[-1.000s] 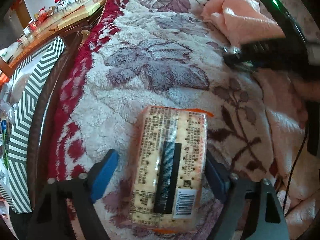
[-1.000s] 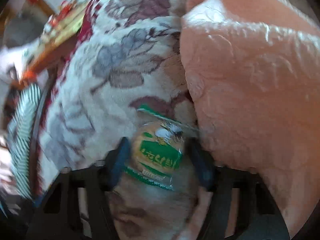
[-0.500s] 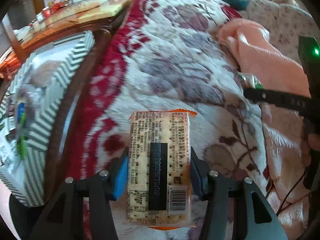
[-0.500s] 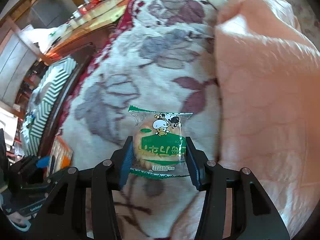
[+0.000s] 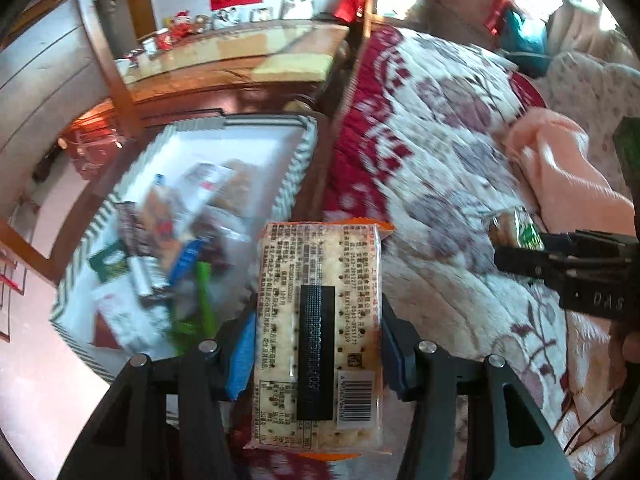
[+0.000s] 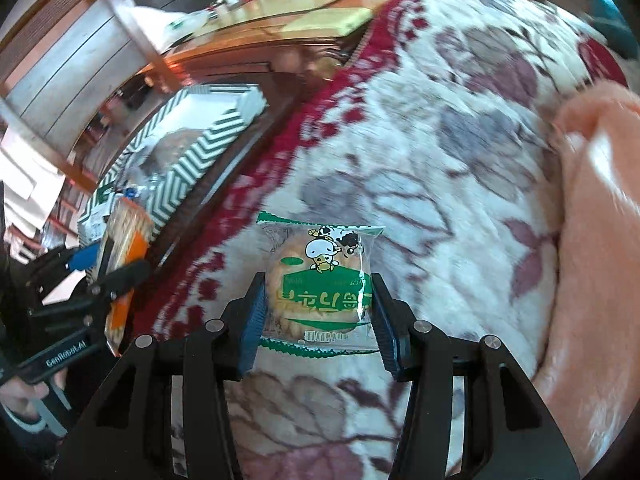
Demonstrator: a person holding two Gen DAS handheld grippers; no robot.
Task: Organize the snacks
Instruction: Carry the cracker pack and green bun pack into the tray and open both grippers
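My left gripper (image 5: 318, 350) is shut on a long cracker pack (image 5: 318, 320) with an orange edge and a black stripe, lifted above the flowered blanket (image 5: 440, 168). My right gripper (image 6: 316, 312) is shut on a round cake in a green-and-clear wrapper (image 6: 318, 280) with a cartoon cow. A green-and-white zigzag box (image 5: 296, 172) with several snack packets inside stands left of the bed. In the right wrist view the left gripper (image 6: 100, 276) with the cracker pack (image 6: 124, 248) shows at left, near the box (image 6: 192, 156). The right gripper (image 5: 560, 260) shows at the right of the left wrist view.
A pink fleece blanket (image 6: 600, 220) is bunched at the right on the bed. A wooden bed frame (image 5: 320, 168) runs between blanket and box. A wooden cabinet top (image 5: 240, 60) with small ornaments stands behind. A thin wooden post (image 5: 108, 60) rises by the box.
Both grippers rose off the blanket and moved left toward the zigzag box, each carrying its snack. The left jaws closed onto the cracker pack. The box now fills more of both views.
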